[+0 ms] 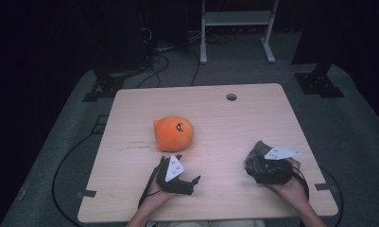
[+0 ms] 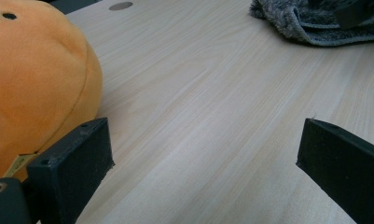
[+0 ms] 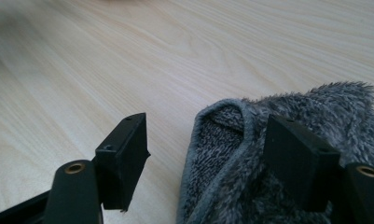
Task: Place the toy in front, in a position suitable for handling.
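Observation:
An orange round plush toy (image 1: 174, 133) with a small black face lies on the wooden table (image 1: 225, 118), left of middle. My left gripper (image 1: 171, 160) rests just in front of it and points at it. In the left gripper view its jaws (image 2: 205, 149) stand wide open over bare wood, with the plush toy (image 2: 35, 84) just outside the left one. A dark grey fuzzy cloth (image 1: 254, 158) lies crumpled at the right. My right gripper (image 1: 260, 152) is over it, open. In the right gripper view (image 3: 205, 140) the cloth's hemmed edge (image 3: 222, 154) lies between the jaws, unpinched.
A round cable hole (image 1: 231, 97) sits near the table's far edge. Bare wood stretches between the plush toy and the cloth (image 2: 315, 23). Beyond the table are a dark floor with cables (image 1: 154, 66) and a white frame's legs (image 1: 236, 28).

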A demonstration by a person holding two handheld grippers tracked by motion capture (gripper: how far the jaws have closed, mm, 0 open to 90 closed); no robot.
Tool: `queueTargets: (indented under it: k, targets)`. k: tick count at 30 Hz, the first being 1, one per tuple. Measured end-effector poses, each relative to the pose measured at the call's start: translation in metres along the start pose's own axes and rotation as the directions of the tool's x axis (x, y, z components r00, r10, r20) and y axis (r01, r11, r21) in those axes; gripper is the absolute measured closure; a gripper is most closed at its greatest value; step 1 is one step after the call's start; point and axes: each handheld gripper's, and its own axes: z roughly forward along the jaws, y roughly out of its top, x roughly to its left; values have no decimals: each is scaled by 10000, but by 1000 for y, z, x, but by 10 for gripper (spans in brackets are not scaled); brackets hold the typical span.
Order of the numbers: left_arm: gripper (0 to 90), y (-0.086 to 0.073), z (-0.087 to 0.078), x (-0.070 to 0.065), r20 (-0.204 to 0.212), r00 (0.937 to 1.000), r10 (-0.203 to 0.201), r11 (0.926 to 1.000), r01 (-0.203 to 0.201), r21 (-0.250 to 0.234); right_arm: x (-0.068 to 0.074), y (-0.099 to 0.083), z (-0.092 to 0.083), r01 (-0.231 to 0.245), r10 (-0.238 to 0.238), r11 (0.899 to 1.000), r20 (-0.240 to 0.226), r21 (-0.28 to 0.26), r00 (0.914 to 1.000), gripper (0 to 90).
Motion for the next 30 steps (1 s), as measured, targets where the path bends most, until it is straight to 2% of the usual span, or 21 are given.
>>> queueTargets:
  k: [3, 5, 9, 10, 11, 12, 13, 17, 18, 19, 20, 21, 22, 24, 26, 28, 29, 30]
  targets:
    - [26, 4, -3, 2, -35, 10000, 60, 10000, -60, -13, -1, 0, 1, -21, 21, 10000, -3, -30, 10000, 290]
    - [23, 14, -10, 6, -205, 9993, 298, 9991, -305, -300, -3, 0, 0, -81, 81, 10000, -52, -35, 10000, 297]
    - [23, 23, -19, 15, -351, 9989, 299, 9973, -322, -664, -3, -2, -5, -166, 163, 9998, -157, -150, 9997, 299]
    - [23, 29, -24, 25, -571, 9979, 293, 9963, -337, -787, -4, -3, -8, -196, 194, 9996, -99, -186, 9998, 297]
    - [23, 29, -24, 25, -571, 9979, 293, 9963, -337, -787, -5, -3, -10, -196, 194, 9996, -87, -220, 9998, 297]
    - [22, 36, -29, 36, -713, 9972, 205, 9950, -273, -956, -5, -3, -12, -220, 218, 9994, -56, -286, 9997, 297]
    - [22, 36, -29, 36, -713, 9972, 205, 9950, -273, -956, -5, -3, -12, -220, 218, 9994, -56, -286, 9997, 297]
    - [22, 51, -37, 61, -1171, 9930, 159, 9924, -300, -1195, -9, -3, -14, -363, 363, 9983, 6, -455, 9993, 296]
    - [22, 53, -37, 66, -1359, 9907, 108, 9920, -277, -1235, -9, -3, -14, -423, 423, 9983, -17, -411, 9991, 295]
    - [22, 53, -37, 66, -1359, 9907, 108, 9920, -277, -1235, -10, -3, -13, -412, 410, 9984, -59, -390, 9991, 297]
    - [22, 55, -38, 77, -1786, 9838, -157, 9914, -78, -1306, -10, -3, -13, -412, 408, 9985, -103, -372, 9991, 300]
    - [22, 55, -38, 77, -1786, 9838, -157, 9914, -78, -1306, -10, -3, -13, -412, 408, 9985, -103, -372, 9991, 300]
    - [22, 55, -36, 84, -1931, 9803, -423, 9897, 146, -1426, -9, -3, -12, -352, 345, 9986, -186, -402, 9992, 302]
    - [22, 54, -31, 99, -2026, 9760, -794, 9908, 550, -1233, -8, -2, -12, -335, 326, 9987, -236, -388, 9992, 303]
    - [22, 52, -27, 106, -2063, 9735, -982, 9908, 763, -1118, -6, -1, -11, -228, 218, 9990, -256, -377, 9994, 303]
    - [23, 51, -22, 111, -1992, 9743, -1052, 9916, 876, -953, -5, 0, -10, -151, 141, 9992, -295, -364, 9995, 304]
    - [23, 51, -22, 111, -1992, 9743, -1052, 9916, 876, -953, -4, 0, -10, -154, 143, 9992, -293, -360, 9995, 304]
    - [23, 50, -15, 112, -2174, 9716, -932, 9942, 792, -723, -4, 0, -9, -123, 113, 9993, -291, -358, 9995, 304]
